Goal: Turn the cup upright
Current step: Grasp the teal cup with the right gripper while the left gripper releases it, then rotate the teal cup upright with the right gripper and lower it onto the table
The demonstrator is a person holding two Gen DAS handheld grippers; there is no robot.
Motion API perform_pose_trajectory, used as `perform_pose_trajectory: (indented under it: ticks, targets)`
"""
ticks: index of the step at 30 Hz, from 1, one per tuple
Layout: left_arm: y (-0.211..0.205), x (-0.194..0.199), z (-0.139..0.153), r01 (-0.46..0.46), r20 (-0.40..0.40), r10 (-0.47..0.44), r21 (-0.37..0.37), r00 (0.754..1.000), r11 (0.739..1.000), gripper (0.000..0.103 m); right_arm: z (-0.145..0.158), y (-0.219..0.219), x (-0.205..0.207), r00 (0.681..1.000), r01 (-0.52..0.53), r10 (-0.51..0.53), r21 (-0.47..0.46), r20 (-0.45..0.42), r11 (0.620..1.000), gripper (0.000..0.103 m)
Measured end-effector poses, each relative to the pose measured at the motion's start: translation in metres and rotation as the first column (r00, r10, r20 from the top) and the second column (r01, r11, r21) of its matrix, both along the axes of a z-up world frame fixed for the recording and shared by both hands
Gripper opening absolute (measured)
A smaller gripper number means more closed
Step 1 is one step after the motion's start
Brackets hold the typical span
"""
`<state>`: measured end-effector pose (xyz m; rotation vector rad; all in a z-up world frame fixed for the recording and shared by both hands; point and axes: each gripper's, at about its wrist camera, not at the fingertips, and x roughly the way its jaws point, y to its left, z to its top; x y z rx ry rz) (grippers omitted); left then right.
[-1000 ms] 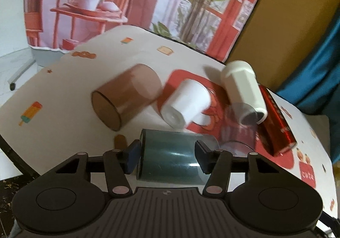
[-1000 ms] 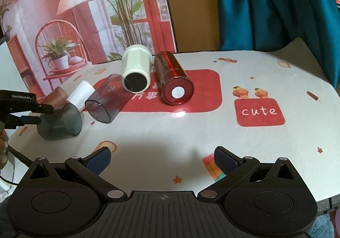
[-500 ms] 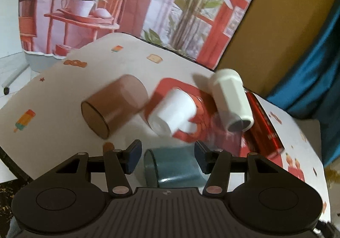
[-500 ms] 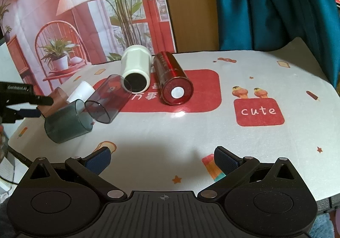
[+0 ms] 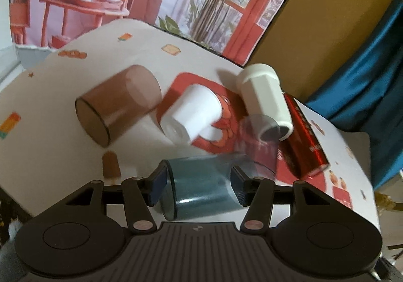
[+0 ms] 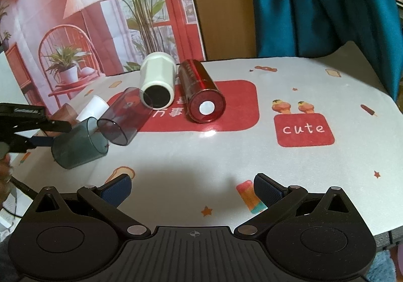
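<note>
The teal-grey cup (image 5: 201, 183) sits between the fingers of the left hand-held gripper (image 5: 199, 185), which is clenched on it: one blue pad (image 5: 158, 182) presses against the rim end and the other against the far end. In the right wrist view the same cup (image 6: 78, 146) is lifted just off the worktop (image 6: 277, 156) at its left edge and tilted. Its long axis slants, with the open mouth pointing up and toward the right and the closed base down and to the left, so it is neither flat on its side nor upright. In the left wrist view that axis runs across the frame from finger to finger.

Just beside the cup's mouth lies a smoky purple tumbler (image 6: 123, 115) on its side, opening facing the camera; whether the two touch cannot be told. Behind it a white bottle (image 6: 157, 85) and a red can (image 6: 201, 95) lie side by side on the red patch of the cloth, their long axes running away from the camera. A small white cup (image 5: 192, 112) and a brown tumbler (image 5: 118, 103) also lie on their sides, near each other.

The right hand-held gripper (image 6: 192, 188) hangs released above the near part of the worktop, its fingers spread wide with nothing between them.
</note>
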<state>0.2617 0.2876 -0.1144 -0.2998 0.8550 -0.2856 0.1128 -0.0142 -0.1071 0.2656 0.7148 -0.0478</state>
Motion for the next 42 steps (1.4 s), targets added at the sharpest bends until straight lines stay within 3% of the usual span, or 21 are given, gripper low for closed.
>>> perform_pose_trajectory:
  ticks: [11,13,17,21,24,28,34,38,42]
  targets:
    - [-0.021,-0.042,0.002,0.144,-0.070,-0.151,-0.093,0.986,0.985,0.057,0.000,0.003,-0.001,1.000,-0.007,0.007,-0.004,-0.009,1.000,0.103]
    - [-0.019,-0.048,0.012,0.162,-0.033,-0.165,-0.091,0.986,0.983,0.057,0.000,0.001,-0.002,1.000,-0.001,0.001,-0.003,-0.008,1.000,0.103]
    - [-0.014,-0.039,0.033,0.146,0.094,-0.144,-0.015,0.985,0.989,0.057,-0.002,0.000,0.001,1.000,0.001,-0.001,0.005,-0.020,1.000,0.103]
    - [-0.014,-0.009,0.013,0.109,0.022,-0.109,-0.014,0.994,0.994,0.056,-0.001,0.006,0.001,1.000,-0.023,0.023,-0.003,-0.021,1.000,0.103]
    - [-0.019,-0.005,-0.011,0.115,-0.068,-0.118,-0.040,0.991,0.993,0.043,0.000,0.002,-0.002,1.000,-0.016,0.016,-0.002,-0.021,1.000,0.103]
    - [-0.021,-0.019,-0.026,0.139,-0.124,-0.154,-0.126,0.980,0.982,0.042,-0.003,-0.009,0.001,0.999,-0.003,0.006,0.058,-0.043,0.998,0.103]
    - [-0.038,-0.029,-0.034,0.178,-0.138,-0.193,-0.111,0.971,0.978,0.042,-0.019,-0.009,0.017,0.990,-0.076,0.101,0.237,-0.097,0.969,0.100]
    - [-0.047,-0.031,-0.036,0.188,-0.123,-0.198,-0.086,0.972,0.978,0.042,-0.024,-0.013,0.021,0.987,-0.066,0.108,0.312,-0.119,0.948,0.098]
    - [-0.038,-0.038,-0.023,0.148,-0.077,-0.151,-0.048,0.985,0.988,0.043,-0.022,-0.015,0.023,0.986,-0.095,0.137,0.343,-0.099,0.935,0.083]
